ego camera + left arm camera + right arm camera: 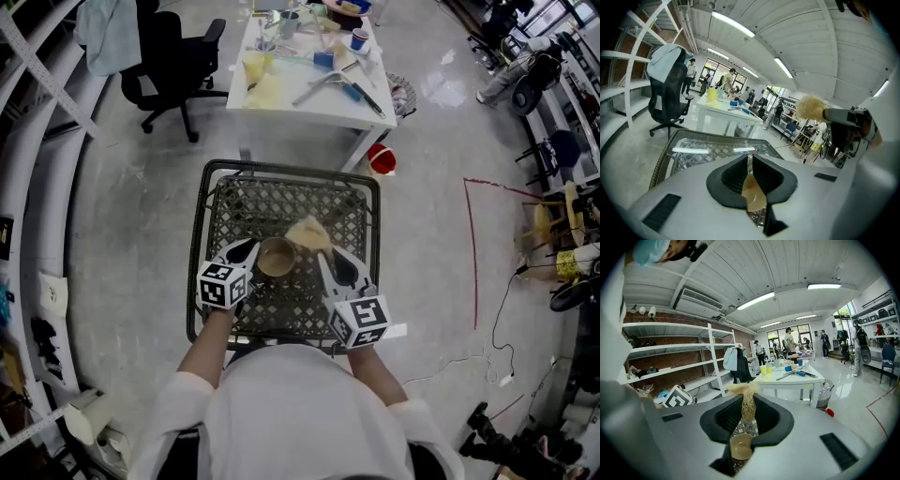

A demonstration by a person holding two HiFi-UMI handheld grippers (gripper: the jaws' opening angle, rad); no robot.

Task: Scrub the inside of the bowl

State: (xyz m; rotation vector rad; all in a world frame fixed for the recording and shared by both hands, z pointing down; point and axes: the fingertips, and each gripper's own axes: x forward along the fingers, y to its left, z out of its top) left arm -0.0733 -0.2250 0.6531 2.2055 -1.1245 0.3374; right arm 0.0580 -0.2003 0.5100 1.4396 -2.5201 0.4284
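Gripping rim of brown bowl [276,257], left gripper [249,253] fingers clenched; bowl over middle of lattice desk [281,202]. Right gripper [325,258] fingers clamp straw-coloured scrubber [309,232] beside bowl's far edge. Beyond: cluttered white desk [309,98], black office chair [173,56].

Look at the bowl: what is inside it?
Nothing shows inside the bowl: its tan inside looks bare. The scrubber, in the right gripper, is beside the rim, not in it. Jaws of the left gripper cover part of the wall.

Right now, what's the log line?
left gripper: shut on bowl rim | right gripper: shut on scrubber | scrubber: outside bowl | bowl: over mesh table
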